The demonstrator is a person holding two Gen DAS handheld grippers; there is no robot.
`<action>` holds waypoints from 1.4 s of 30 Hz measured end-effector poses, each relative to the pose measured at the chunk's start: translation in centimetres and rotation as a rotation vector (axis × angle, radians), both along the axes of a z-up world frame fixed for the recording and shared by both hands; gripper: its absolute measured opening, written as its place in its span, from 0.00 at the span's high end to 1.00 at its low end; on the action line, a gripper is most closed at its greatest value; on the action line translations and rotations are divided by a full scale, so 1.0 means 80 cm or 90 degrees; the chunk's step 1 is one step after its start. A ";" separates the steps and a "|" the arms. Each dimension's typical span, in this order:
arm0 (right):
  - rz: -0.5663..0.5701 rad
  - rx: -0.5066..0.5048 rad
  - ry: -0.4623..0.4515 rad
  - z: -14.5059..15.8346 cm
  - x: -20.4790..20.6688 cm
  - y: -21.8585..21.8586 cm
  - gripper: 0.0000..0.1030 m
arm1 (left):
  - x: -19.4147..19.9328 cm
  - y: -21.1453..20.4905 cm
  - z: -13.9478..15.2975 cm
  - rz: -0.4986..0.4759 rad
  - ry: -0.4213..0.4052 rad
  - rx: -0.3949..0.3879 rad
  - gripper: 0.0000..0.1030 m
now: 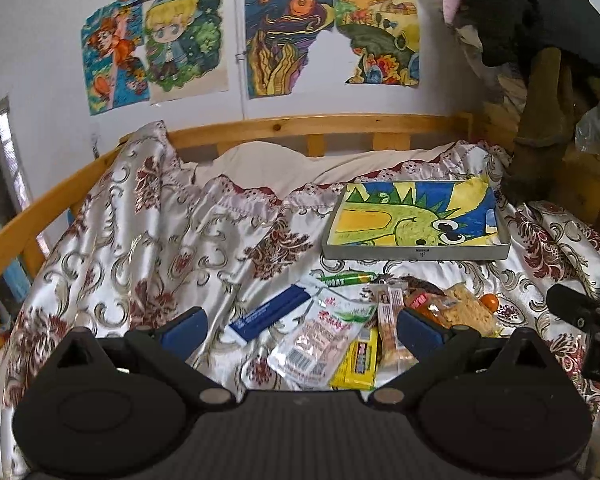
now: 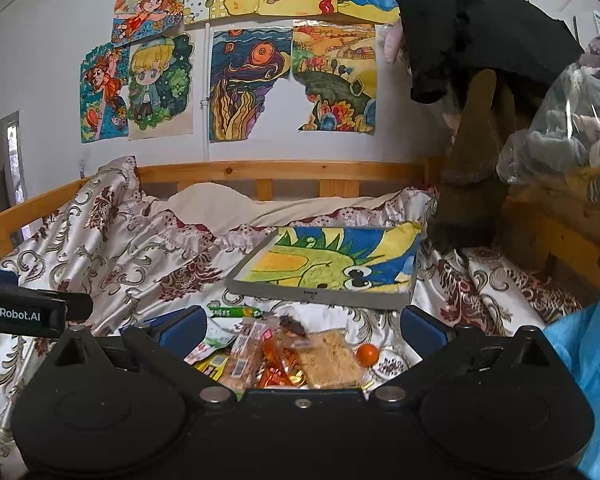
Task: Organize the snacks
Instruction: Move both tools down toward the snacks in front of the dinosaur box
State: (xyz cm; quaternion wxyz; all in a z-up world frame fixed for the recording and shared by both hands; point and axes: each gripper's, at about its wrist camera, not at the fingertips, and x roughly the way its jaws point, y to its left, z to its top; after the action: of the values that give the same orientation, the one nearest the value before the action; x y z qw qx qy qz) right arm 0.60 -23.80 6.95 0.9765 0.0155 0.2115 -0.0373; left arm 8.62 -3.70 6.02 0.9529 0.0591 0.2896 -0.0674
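- The snack pile (image 1: 364, 324) lies on the bed's satin cover (image 1: 148, 240), just in front of the shallow grey box (image 1: 416, 254), on the near side of it.
- The left gripper (image 1: 300, 326) hovers over the left part of the pile, jaws spread wide and holding nothing; a blue flat pack (image 1: 268, 314) and a clear pouch with a pink label (image 1: 320, 338) lie between its blue pads (image 1: 182, 330).
- The right gripper (image 2: 304, 328) hangs above the right part of the pile, likewise wide open and empty; a pale crumbly bar in clear wrap (image 2: 332, 356) and an orange foil pack (image 2: 278, 364) sit between its fingers.
- A small orange ball (image 2: 368, 354), perhaps a fruit or a sweet, rests at the pile's right edge, nearest the box's front right corner.
- A green stick pack (image 1: 348, 279) lies between the pile and the box's front wall; a yellow packet (image 1: 358, 364) lies on the pile's near side.
- The box is lined with a crayon-coloured drawing of a green creature and holds no snacks.
- The cover is glossy, wrinkled, patterned with dark red scrolls; behind the box runs a pine bed rail (image 1: 300, 126).
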 end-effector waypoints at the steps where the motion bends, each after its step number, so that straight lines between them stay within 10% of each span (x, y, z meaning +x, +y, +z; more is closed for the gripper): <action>1: 0.001 -0.005 -0.001 0.001 0.005 -0.001 0.00 | 0.006 -0.002 0.000 -0.001 0.001 0.003 0.00; 22: -0.002 0.007 0.070 -0.005 0.130 0.000 0.00 | 0.104 0.020 -0.030 0.004 0.036 -0.006 0.00; 42: 0.079 0.067 0.156 -0.101 0.217 0.030 0.01 | 0.185 0.042 -0.108 0.028 0.112 0.035 0.00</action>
State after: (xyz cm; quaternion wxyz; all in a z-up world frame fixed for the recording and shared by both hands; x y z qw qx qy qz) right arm 17.97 -21.40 -1.12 0.9416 0.0486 0.3317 0.0324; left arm 23.42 -0.31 -2.60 0.9232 0.0729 0.3749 -0.0436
